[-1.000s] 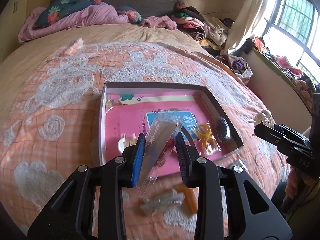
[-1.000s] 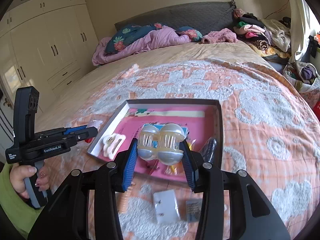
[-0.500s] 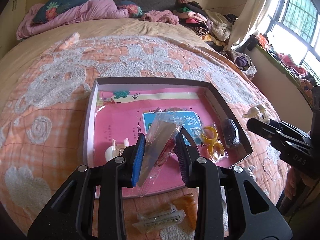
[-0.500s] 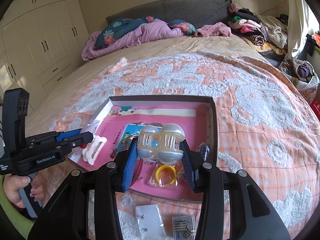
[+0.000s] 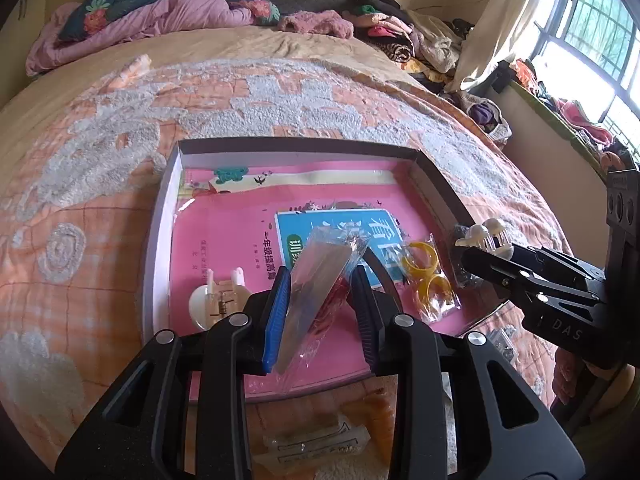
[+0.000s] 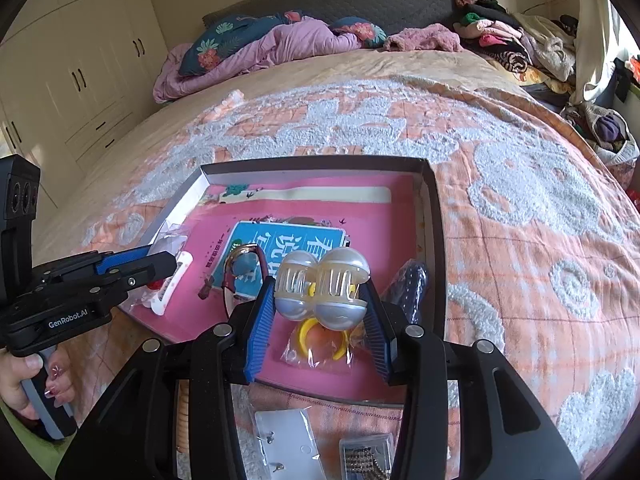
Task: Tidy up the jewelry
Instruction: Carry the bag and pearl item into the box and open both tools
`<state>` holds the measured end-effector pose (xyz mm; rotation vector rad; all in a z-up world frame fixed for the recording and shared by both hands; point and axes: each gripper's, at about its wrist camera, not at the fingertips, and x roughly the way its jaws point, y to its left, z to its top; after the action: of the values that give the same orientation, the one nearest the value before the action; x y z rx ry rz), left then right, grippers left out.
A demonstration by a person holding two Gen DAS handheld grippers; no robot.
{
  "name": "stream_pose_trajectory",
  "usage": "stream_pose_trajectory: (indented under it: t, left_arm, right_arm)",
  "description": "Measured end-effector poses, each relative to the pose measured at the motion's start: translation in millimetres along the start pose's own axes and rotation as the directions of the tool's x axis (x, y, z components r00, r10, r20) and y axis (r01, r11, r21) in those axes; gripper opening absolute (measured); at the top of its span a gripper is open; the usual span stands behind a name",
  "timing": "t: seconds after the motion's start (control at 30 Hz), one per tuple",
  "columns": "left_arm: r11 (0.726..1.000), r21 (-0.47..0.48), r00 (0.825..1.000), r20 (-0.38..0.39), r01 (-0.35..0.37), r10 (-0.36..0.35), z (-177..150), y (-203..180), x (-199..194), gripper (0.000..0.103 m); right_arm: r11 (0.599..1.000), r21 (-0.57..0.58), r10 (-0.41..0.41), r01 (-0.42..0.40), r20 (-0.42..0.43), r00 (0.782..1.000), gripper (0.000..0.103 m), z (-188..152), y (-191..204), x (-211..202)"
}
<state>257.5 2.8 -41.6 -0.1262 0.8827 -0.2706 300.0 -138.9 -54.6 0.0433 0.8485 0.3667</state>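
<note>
A shallow box (image 5: 296,144) lined with a pink book cover lies on the orange bedspread. My left gripper (image 5: 321,271) hangs over its near left part, shut on a clear plastic packet (image 5: 328,248) with something red inside. My right gripper (image 6: 319,282) hovers over the near right part of the box (image 6: 320,162), shut on a pearly white claw clip (image 6: 340,264). Inside the box lie a white hair clip (image 5: 212,300), a packet of yellow rings (image 5: 428,280), a dark item in a packet (image 6: 412,284) and a watch-like band (image 6: 244,264).
On the bedspread in front of the box lie a clear packet (image 5: 320,440), an orange piece (image 5: 376,408), an earring card (image 6: 288,440) and a small bead box (image 6: 366,456). Pillows and a quilt (image 6: 260,48) lie at the headboard, clothes (image 6: 512,36) are piled at the right.
Both grippers have come down and forward over the box, which now looms larger. Each still grips the same thing.
</note>
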Motion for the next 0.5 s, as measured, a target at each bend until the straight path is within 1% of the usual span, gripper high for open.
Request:
stream_pose_trajectory:
  t: [0.13, 0.33, 0.37, 0.4, 0.5]
  left_arm:
    - [1.0, 0.002, 1.0, -0.003, 0.009, -0.009, -1.1, -0.7, 2.2, 0.025]
    - [1.0, 0.002, 1.0, -0.006, 0.003, -0.003, -2.1, -0.9, 3.3, 0.025]
    - [1.0, 0.001, 1.0, -0.006, 0.001, -0.001, -2.1, -0.6, 3.5, 0.025]
    - [1.0, 0.001, 1.0, -0.006, -0.001, 0.001, -2.4, -0.4, 3.7, 0.025]
    - [1.0, 0.002, 1.0, -0.006, -0.004, 0.004, -3.3, 0.1, 2.7, 0.025]
  right_arm:
    - [1.0, 0.011, 0.0, 0.0, -0.006, 1.0, 0.041, -2.4, -1.9, 2.2]
    - [1.0, 0.031, 0.007, -0.006, -0.018, 1.0, 0.041, -5.7, -4.4, 2.9]
    - [0.999, 0.036, 0.013, -0.012, -0.019, 1.0, 0.044, -6.4, -4.9, 2.5]
    - [0.999, 0.039, 0.014, -0.013, -0.013, 1.0, 0.05, -7.0, -5.3, 1.3]
    - [0.999, 0.039, 0.019, -0.019, 0.004, 1.0, 0.057, -7.0, -4.1, -5.5]
